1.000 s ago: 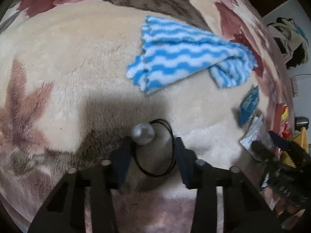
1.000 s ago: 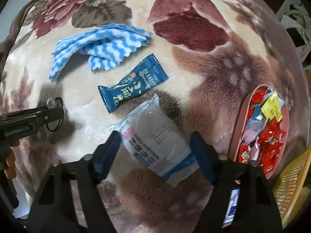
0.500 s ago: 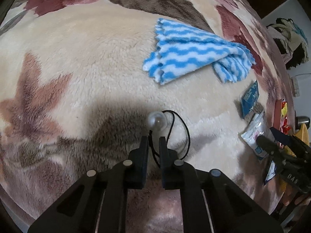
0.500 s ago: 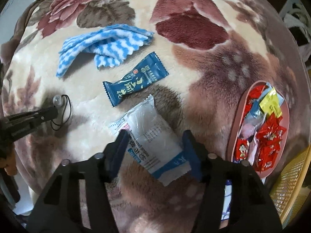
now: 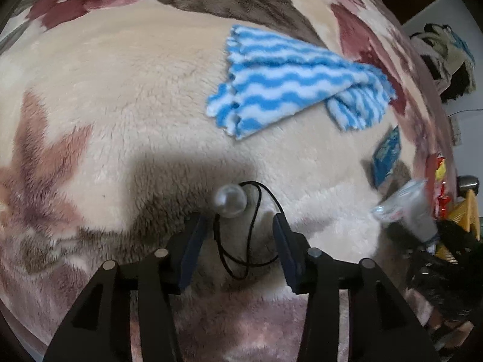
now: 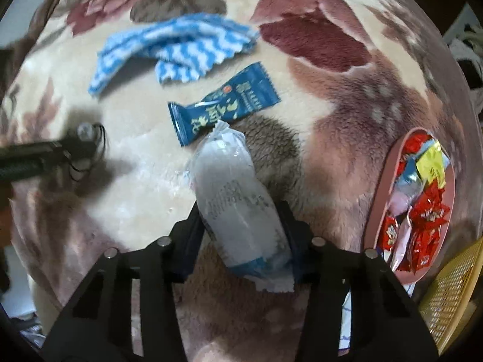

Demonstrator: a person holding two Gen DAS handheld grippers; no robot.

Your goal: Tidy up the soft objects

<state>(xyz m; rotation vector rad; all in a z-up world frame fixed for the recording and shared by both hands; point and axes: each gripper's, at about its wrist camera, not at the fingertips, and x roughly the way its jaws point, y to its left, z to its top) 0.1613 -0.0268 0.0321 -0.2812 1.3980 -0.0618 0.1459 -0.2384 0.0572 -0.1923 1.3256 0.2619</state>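
left gripper (image 5: 238, 235): jaws reopened after pinching shut; hair tie (image 5: 241, 238) lies loose between them on the blanket (image 5: 120, 90)
right gripper (image 6: 241, 226): jaws now squeeze the white packet (image 6: 235, 199), lifted off the blanket
farther: blue snack (image 6: 223, 105), then striped cloth (image 5: 289, 84), untouched
meaning: packet secured; tie needs regrasping

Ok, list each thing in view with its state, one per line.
left gripper: open, astride the hair tie
hair tie: loose on the blanket, ungripped
right gripper: shut on the white packet
white packet: squeezed, sealed
blue packet: flat, sealed
cloth: crumpled, part folded
tray: holding wrapped snacks
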